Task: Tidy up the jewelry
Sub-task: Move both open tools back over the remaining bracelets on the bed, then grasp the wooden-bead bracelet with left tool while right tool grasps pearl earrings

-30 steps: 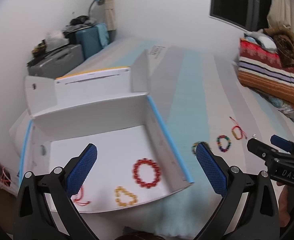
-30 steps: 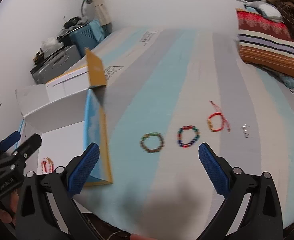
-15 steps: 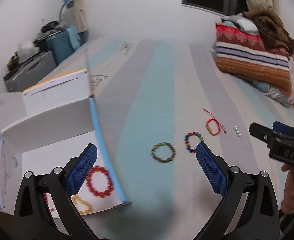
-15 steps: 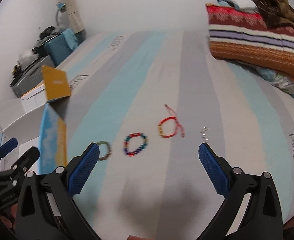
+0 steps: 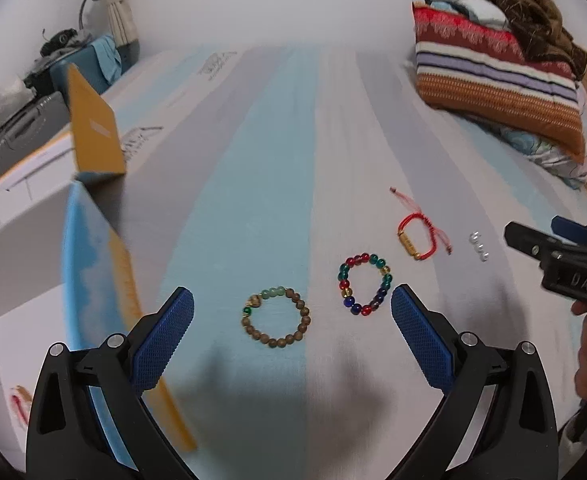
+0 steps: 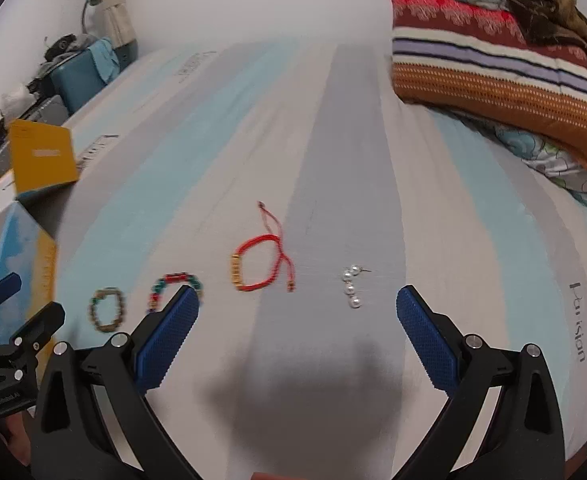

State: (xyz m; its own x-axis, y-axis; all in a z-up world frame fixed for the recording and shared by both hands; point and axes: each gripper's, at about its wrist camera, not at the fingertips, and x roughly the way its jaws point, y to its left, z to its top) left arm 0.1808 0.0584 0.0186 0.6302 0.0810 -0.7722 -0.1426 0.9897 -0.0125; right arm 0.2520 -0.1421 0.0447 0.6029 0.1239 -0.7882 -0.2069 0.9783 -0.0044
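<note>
On the striped bed sheet lie a brown-and-green bead bracelet [image 5: 276, 317] [image 6: 107, 309], a multicolour bead bracelet [image 5: 364, 283] [image 6: 175, 286], a red cord bracelet [image 5: 416, 236] [image 6: 258, 260] and a small pearl piece [image 5: 478, 246] [image 6: 351, 286]. My left gripper [image 5: 291, 336] is open and empty, hovering just in front of the brown bracelet. My right gripper [image 6: 297, 332] is open and empty, in front of the cord bracelet and pearls. The open white box [image 5: 93, 248] stands at the left; a red piece [image 5: 19, 400] shows inside it.
A folded striped blanket [image 5: 497, 76] [image 6: 493, 68] and clothes lie at the back right of the bed. Cases, a teal box and a lamp [image 5: 89, 0] stand beyond the bed at the back left. The box's yellow flap [image 5: 93, 128] sticks up.
Both grippers have swung right, away from the box and over to the row of bracelets on the sheet. Both stayed open and empty.
</note>
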